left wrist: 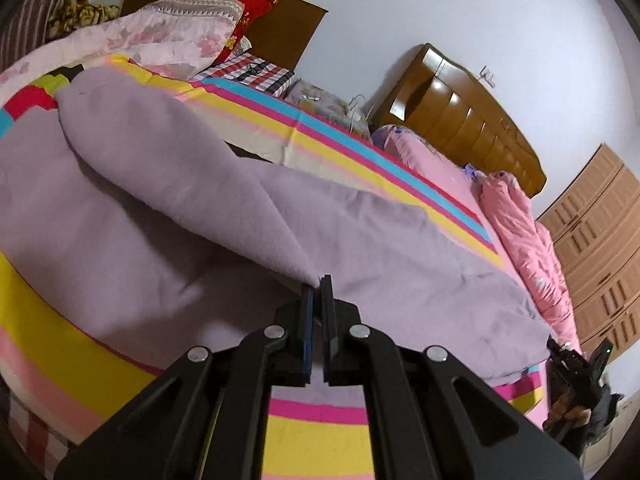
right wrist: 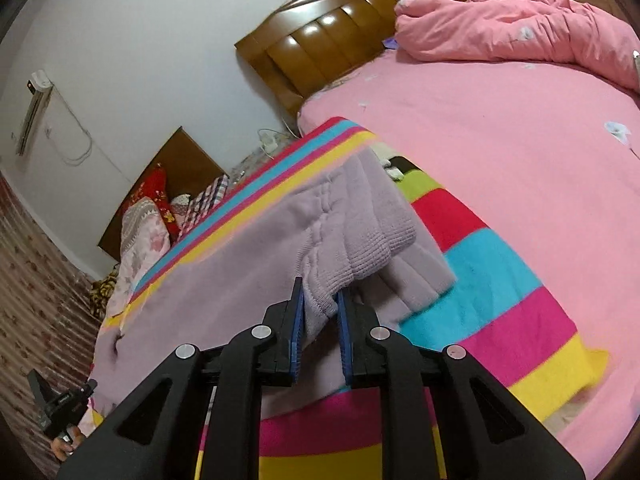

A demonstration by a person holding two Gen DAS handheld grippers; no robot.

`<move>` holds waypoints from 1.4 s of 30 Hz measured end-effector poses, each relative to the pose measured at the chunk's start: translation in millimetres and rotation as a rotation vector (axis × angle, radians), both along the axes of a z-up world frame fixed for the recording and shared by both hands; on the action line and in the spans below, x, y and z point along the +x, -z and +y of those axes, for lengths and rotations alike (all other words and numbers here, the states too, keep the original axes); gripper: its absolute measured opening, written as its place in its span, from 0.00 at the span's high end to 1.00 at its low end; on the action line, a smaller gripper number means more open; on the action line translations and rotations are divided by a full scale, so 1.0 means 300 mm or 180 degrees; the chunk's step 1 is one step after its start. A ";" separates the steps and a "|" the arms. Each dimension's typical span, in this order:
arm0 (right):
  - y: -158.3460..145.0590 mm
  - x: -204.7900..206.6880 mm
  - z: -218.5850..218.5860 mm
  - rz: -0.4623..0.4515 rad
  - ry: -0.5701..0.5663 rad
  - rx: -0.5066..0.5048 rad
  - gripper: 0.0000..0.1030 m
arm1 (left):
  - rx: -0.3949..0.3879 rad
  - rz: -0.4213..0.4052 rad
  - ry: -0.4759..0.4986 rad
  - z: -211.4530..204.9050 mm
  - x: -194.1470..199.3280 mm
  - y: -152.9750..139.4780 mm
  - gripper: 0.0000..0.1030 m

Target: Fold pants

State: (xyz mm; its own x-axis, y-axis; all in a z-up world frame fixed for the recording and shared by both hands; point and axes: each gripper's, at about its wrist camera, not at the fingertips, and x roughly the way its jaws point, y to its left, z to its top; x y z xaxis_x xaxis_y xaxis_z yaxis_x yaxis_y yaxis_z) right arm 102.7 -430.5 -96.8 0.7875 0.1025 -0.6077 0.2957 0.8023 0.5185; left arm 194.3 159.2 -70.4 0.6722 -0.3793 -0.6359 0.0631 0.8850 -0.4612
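Lilac fleece pants (left wrist: 168,208) lie on a striped sheet (left wrist: 320,436) on the bed. My left gripper (left wrist: 319,284) is shut on a fold of the pants fabric and lifts it into a ridge. My right gripper (right wrist: 322,300) is shut on the ribbed waistband end of the pants (right wrist: 340,240) and holds it raised off the sheet. The right gripper also shows in the left wrist view (left wrist: 576,368) at the far right, and the left one in the right wrist view (right wrist: 60,404) at the lower left.
A pink bedsheet (right wrist: 500,140) and a bunched pink quilt (right wrist: 520,24) lie to the right. A wooden headboard (right wrist: 340,32) stands at the wall. Pillows and a floral quilt (left wrist: 172,32) are piled at the far side. A wooden wardrobe (left wrist: 600,248) stands beyond the bed.
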 end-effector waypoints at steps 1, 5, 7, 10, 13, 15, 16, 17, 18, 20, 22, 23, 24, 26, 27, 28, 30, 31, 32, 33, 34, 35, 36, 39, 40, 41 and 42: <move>0.034 0.003 -0.007 0.0091 0.0020 -0.0007 0.86 | -0.0024 0.0062 -0.0008 0.004 -0.002 0.019 0.98; 0.080 -0.003 -0.030 0.0064 0.0090 0.0184 0.87 | -0.0025 0.0334 -0.0054 -0.005 -0.003 0.109 0.98; 0.065 0.000 -0.024 0.0082 0.0111 0.0129 0.87 | -0.0046 0.0315 -0.0060 0.003 -0.011 0.101 0.98; 0.064 -0.003 -0.022 0.0108 0.0164 0.0153 0.86 | -0.0028 0.0251 -0.0033 0.006 -0.014 0.078 0.97; 0.064 -0.011 -0.014 0.0063 0.0160 0.0197 0.78 | -0.0071 0.0348 -0.0003 0.006 0.010 0.099 0.94; 0.065 -0.013 -0.007 0.0055 0.0155 0.0182 0.78 | -0.0226 0.0419 -0.0002 0.015 0.031 0.122 0.76; 0.066 -0.013 -0.007 0.0057 0.0150 0.0181 0.78 | -0.0330 0.0423 -0.0040 0.030 0.045 0.134 0.70; 0.067 -0.012 -0.012 0.0056 0.0145 0.0192 0.78 | -0.0404 0.0409 -0.0055 0.037 0.052 0.140 0.68; 0.065 -0.007 -0.014 0.0056 0.0145 0.0204 0.78 | -0.0474 0.0404 -0.0049 0.042 0.063 0.147 0.68; 0.066 -0.005 -0.020 0.0054 0.0152 0.0231 0.78 | -0.0605 0.0397 -0.0032 0.053 0.088 0.156 0.70; 0.067 -0.002 -0.024 0.0049 0.0165 0.0233 0.78 | -0.0683 0.0387 -0.0029 0.059 0.099 0.164 0.85; 0.065 0.000 -0.018 0.0047 0.0169 0.0227 0.78 | -0.0674 0.0381 -0.0028 0.060 0.100 0.167 0.94; 0.064 0.002 -0.014 0.0046 0.0172 0.0222 0.78 | -0.0653 0.0336 -0.0053 0.059 0.092 0.159 0.95; 0.063 0.003 -0.015 0.0052 0.0175 0.0235 0.79 | -0.0556 0.0142 -0.0116 0.048 0.048 0.102 0.96; 0.063 0.004 -0.015 0.0061 0.0178 0.0246 0.79 | -0.0445 0.0016 -0.0146 0.034 0.017 0.055 0.96; 0.062 0.006 -0.018 0.0048 0.0109 0.0315 0.80 | -0.0347 -0.0156 -0.0138 0.020 -0.025 -0.007 0.96; 0.062 0.013 -0.022 0.0086 0.0105 0.0270 0.83 | -0.0282 -0.0245 -0.0101 0.006 -0.066 -0.056 0.96; 0.062 0.010 -0.016 0.0090 0.0105 0.0238 0.85 | -0.0219 -0.0195 -0.0104 -0.002 -0.072 -0.057 0.96; 0.064 0.013 -0.013 0.0095 0.0106 0.0194 0.85 | -0.0099 -0.0083 -0.0093 -0.013 -0.065 -0.028 0.96; 0.068 0.013 -0.012 0.0081 0.0109 0.0195 0.85 | -0.0027 0.0033 -0.0125 -0.008 -0.048 0.030 0.96; 0.070 0.012 -0.013 0.0073 0.0117 0.0209 0.85 | -0.0059 0.0192 -0.0162 0.004 -0.025 0.094 0.96; 0.070 0.012 -0.013 0.0077 0.0119 0.0205 0.85 | -0.0177 0.0321 -0.0163 0.022 -0.010 0.153 0.95; 0.069 0.011 -0.010 0.0090 0.0121 0.0188 0.86 | -0.0366 0.0254 -0.0183 0.048 -0.011 0.177 0.95; 0.030 0.002 0.020 0.0098 0.0117 0.0011 0.87 | -0.0268 0.0216 -0.0161 0.053 -0.010 0.143 0.95; 0.012 -0.004 0.030 0.0050 0.0106 -0.0055 0.87 | -0.0206 0.0199 -0.0154 0.049 -0.012 0.137 0.95; -0.003 -0.011 0.036 0.0010 0.0107 -0.0077 0.87 | -0.0135 0.0177 -0.0146 0.046 -0.021 0.129 0.95; -0.009 -0.016 0.035 -0.0004 0.0130 -0.0045 0.87 | -0.0121 0.0177 -0.0149 0.049 -0.026 0.128 0.94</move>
